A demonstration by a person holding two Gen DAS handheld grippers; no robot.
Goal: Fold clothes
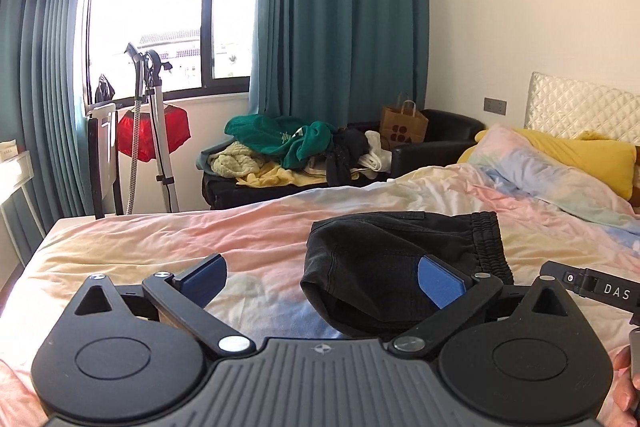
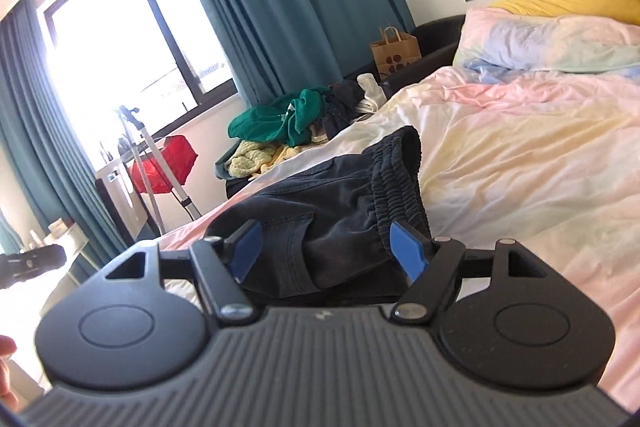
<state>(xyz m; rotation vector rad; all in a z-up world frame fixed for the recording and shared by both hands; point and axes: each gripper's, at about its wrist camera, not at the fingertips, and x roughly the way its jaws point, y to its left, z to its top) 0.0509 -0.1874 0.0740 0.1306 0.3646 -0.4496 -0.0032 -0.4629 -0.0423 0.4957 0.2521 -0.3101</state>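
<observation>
Dark folded shorts (image 1: 400,259) with an elastic waistband lie on the pastel bedspread (image 1: 200,239). My left gripper (image 1: 322,279) hovers in front of them with its blue pads (image 1: 204,277) spread wide and nothing pressed between them. In the right wrist view the same shorts (image 2: 340,195) lie just beyond my right gripper (image 2: 326,251). Its jaws stand apart and the pads (image 2: 406,251) frame the cloth without pinching it. Part of the right gripper (image 1: 592,287) shows at the right edge of the left view.
A pastel pillow (image 1: 540,163) and a yellow pillow (image 1: 592,151) lie at the headboard. Beyond the bed, a pile of clothes (image 1: 296,151) covers a black seat, with a paper bag (image 1: 402,127) beside it. A garment steamer (image 1: 156,131) stands by the window.
</observation>
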